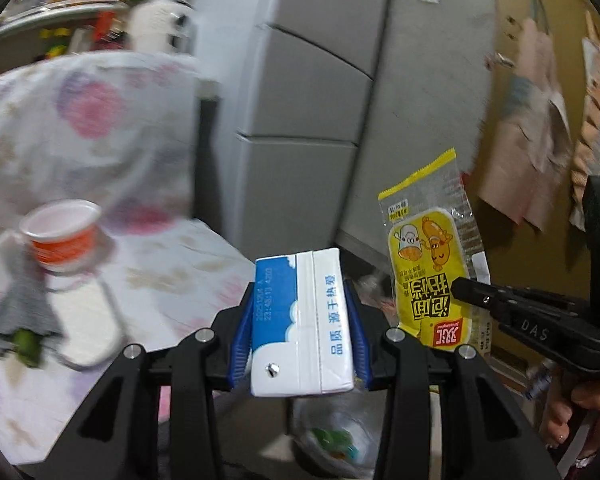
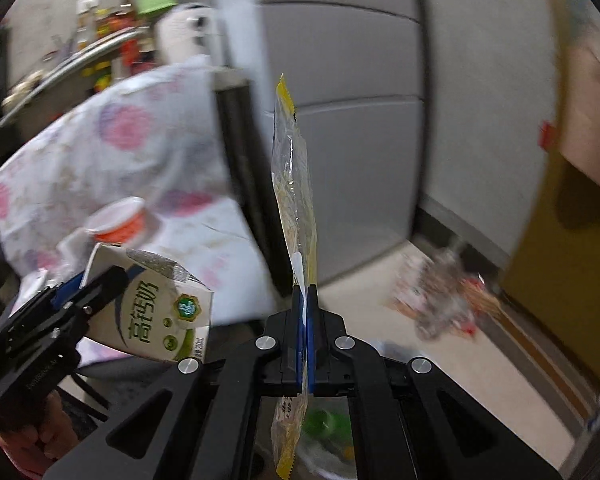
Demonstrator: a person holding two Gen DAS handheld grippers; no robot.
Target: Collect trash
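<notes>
My left gripper [image 1: 300,320] is shut on a blue and white milk carton [image 1: 300,324], held in the air; the carton also shows in the right wrist view [image 2: 156,312] at lower left. My right gripper [image 2: 305,308] is shut on a yellow snack wrapper [image 2: 296,184], held upright and edge-on; the wrapper's printed face shows in the left wrist view [image 1: 432,264], to the right of the carton. A clear trash bag with green scraps lies below both grippers [image 1: 332,436] [image 2: 328,428].
A table with a floral cloth [image 1: 172,272] lies to the left, with an orange and white cup [image 1: 62,236] and a grey rag [image 1: 20,312] on it. A grey cabinet [image 1: 308,120] stands ahead. Crumpled litter [image 2: 444,296] lies on the floor by a yellow wall.
</notes>
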